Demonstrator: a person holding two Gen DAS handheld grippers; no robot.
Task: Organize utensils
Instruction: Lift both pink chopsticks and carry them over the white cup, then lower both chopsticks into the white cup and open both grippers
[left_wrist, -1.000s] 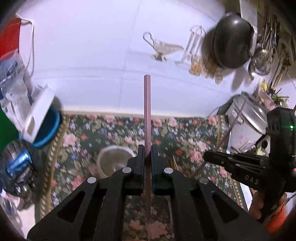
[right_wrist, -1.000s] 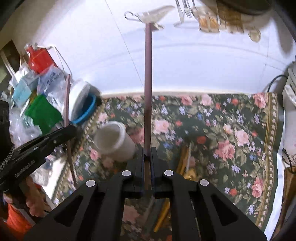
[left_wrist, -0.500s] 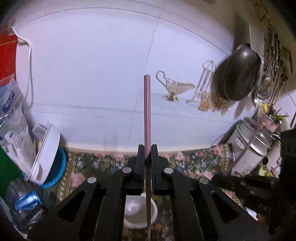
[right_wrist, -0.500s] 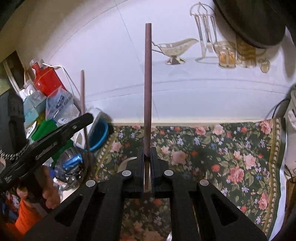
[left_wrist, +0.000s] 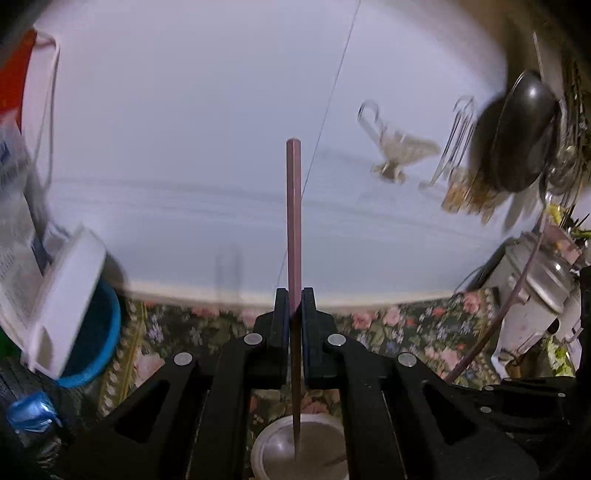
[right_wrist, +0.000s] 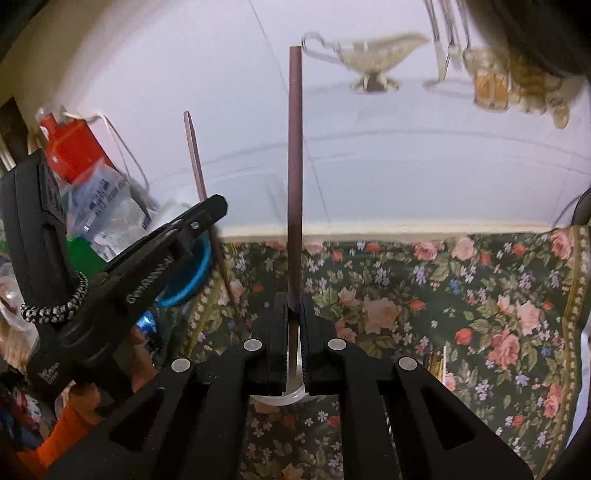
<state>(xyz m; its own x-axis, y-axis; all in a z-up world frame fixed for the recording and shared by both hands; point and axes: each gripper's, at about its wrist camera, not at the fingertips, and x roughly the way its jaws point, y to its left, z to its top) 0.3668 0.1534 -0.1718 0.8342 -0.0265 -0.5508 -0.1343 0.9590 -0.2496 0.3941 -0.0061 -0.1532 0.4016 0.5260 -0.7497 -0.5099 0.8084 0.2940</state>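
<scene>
My left gripper (left_wrist: 294, 295) is shut on a brown chopstick (left_wrist: 294, 218) held upright; its thin tip hangs over the mouth of a white cup (left_wrist: 280, 454) below. My right gripper (right_wrist: 294, 301) is shut on a second brown chopstick (right_wrist: 295, 166), also upright, with the cup's rim (right_wrist: 280, 400) showing just under its fingers. The left gripper (right_wrist: 207, 210) and its chopstick (right_wrist: 195, 158) show at the left of the right wrist view. The right gripper's chopstick (left_wrist: 517, 288) shows at the right of the left wrist view.
A floral cloth (right_wrist: 443, 295) covers the counter against a white tiled wall. A blue bowl with a white lid (left_wrist: 74, 317) and bags stand at the left. A metal pot (left_wrist: 535, 288) and a hanging black pan (left_wrist: 517, 140) are at the right.
Both grippers have shifted with their chopsticks still upright. The left chopstick's tip now hangs over the cup's mouth, and the cup sits under both grippers.
</scene>
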